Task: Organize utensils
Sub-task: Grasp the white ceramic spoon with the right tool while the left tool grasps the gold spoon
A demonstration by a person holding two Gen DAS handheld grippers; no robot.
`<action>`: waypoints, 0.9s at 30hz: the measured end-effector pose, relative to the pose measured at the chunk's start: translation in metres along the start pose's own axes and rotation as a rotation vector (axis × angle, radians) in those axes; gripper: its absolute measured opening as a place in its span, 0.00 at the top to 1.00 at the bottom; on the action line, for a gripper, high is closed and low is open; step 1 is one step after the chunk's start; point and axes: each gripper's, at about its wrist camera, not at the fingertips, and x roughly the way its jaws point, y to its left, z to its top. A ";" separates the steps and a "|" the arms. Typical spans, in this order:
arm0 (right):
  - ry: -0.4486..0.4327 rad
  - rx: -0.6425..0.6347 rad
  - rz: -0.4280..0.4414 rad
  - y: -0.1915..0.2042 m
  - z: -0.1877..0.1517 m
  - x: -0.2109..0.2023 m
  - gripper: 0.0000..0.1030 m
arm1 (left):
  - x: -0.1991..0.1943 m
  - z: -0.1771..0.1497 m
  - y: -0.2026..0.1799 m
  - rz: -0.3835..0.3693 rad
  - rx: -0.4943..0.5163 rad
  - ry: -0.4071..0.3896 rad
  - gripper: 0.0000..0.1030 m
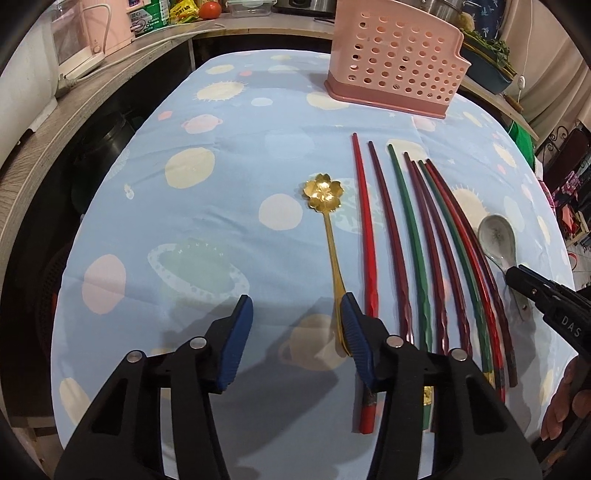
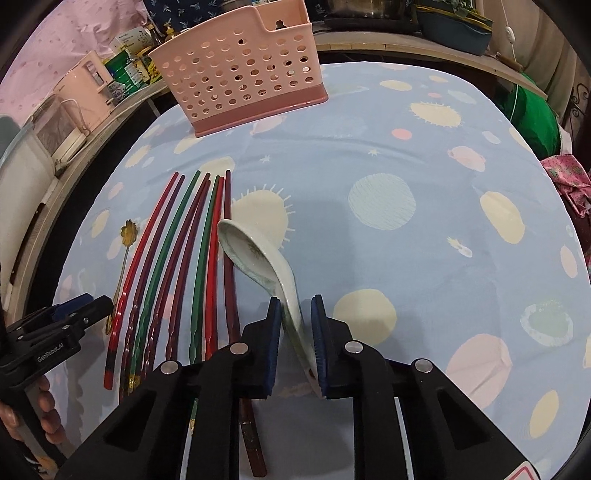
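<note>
A pink perforated utensil holder (image 1: 395, 62) stands at the far end of the table; it also shows in the right wrist view (image 2: 240, 74). Several red, maroon and green chopsticks (image 1: 417, 243) lie side by side (image 2: 177, 273). A gold flower-shaped spoon (image 1: 327, 206) lies left of them (image 2: 127, 236). A white ceramic spoon (image 2: 266, 266) lies right of them (image 1: 496, 236). My left gripper (image 1: 295, 325) is open, its right finger touching the gold spoon's handle. My right gripper (image 2: 295, 332) has its jaws around the ceramic spoon's handle, with small gaps visible.
The table wears a light blue planet-print cloth (image 2: 388, 166). A wooden counter (image 1: 74, 110) with a pink appliance (image 1: 81, 33) and food packets runs along the left and back. A green bag (image 2: 532, 114) sits at the right.
</note>
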 end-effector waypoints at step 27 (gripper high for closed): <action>-0.009 0.069 0.013 -0.022 -0.033 -0.038 0.97 | -0.033 -0.023 0.007 0.000 0.001 -0.073 0.90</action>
